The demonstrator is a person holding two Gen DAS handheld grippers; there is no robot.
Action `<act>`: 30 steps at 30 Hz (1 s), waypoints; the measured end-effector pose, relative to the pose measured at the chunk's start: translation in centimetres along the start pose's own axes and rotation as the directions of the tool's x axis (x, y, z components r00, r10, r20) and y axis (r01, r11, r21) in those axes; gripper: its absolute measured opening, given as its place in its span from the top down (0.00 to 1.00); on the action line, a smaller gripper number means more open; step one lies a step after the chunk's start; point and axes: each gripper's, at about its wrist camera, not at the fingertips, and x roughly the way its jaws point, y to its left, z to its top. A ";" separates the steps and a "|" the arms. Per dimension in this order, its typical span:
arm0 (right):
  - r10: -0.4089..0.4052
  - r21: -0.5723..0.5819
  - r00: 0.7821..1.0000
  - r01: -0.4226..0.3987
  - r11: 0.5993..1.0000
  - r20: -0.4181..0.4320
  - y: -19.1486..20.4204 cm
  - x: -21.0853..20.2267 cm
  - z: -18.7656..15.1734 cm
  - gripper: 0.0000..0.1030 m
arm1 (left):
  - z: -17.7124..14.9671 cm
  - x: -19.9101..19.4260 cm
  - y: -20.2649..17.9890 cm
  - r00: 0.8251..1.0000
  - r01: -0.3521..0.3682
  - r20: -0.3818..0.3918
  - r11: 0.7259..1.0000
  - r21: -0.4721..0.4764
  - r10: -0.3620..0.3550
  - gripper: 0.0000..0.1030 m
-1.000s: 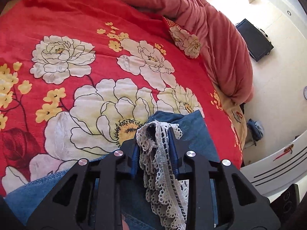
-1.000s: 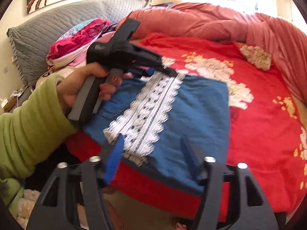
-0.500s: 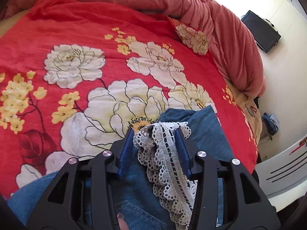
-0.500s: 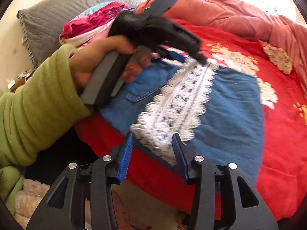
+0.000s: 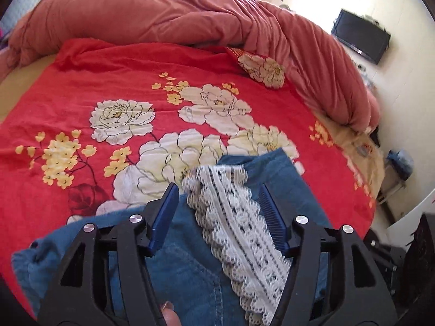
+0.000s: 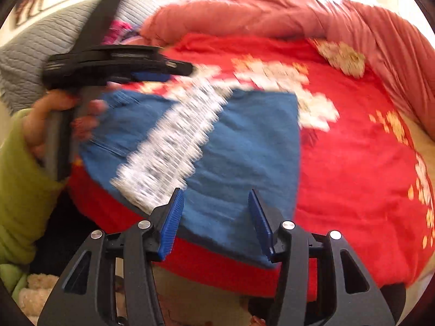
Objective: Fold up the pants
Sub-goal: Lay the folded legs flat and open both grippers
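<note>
The blue denim pants [image 6: 244, 146] lie folded on the red floral bedspread [image 6: 353, 163], with a white lace strip [image 6: 168, 146] running across them. In the left wrist view the pants [image 5: 190, 266] and the lace strip [image 5: 239, 225] lie under my left gripper [image 5: 217, 212], which is open with the lace between its blue pads, not pinched. In the right wrist view the left gripper [image 6: 174, 69] hovers over the pants' far left edge. My right gripper [image 6: 216, 214] is open and empty over the near edge of the pants.
A rolled pink-red duvet [image 5: 190, 19] lies along the far side of the bed. A grey quilted pillow [image 6: 35, 46] and a pile of colourful clothes [image 6: 119, 27] sit at the bed's head. A black TV [image 5: 360, 39] hangs on the wall. The bed edge [image 6: 217, 269] is right below the right gripper.
The left gripper opened and let go of the lace hem, which now lies flat on the pants. The right gripper opened wider and shifted right along the near edge.
</note>
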 end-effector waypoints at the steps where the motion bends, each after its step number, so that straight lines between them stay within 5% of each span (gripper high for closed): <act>1: -0.004 0.024 0.999 0.005 1.000 -0.032 -0.6 0.6 -0.4 0.53 | -0.6 -0.1 -0.5 1.000 -0.012 -0.007 1.000 0.018 0.012 0.47; 11: 0.069 0.116 0.998 -0.070 0.991 0.013 -2.0 -0.3 -1.4 0.45 | -4.8 -1.0 -2.2 0.996 -0.073 -0.044 0.997 0.012 0.074 0.38; 30: 0.009 0.191 0.991 -0.035 0.981 0.134 -3.9 -4.9 -1.3 0.14 | -6.0 -5.3 -4.9 0.990 -0.142 -0.004 0.988 0.055 0.142 0.10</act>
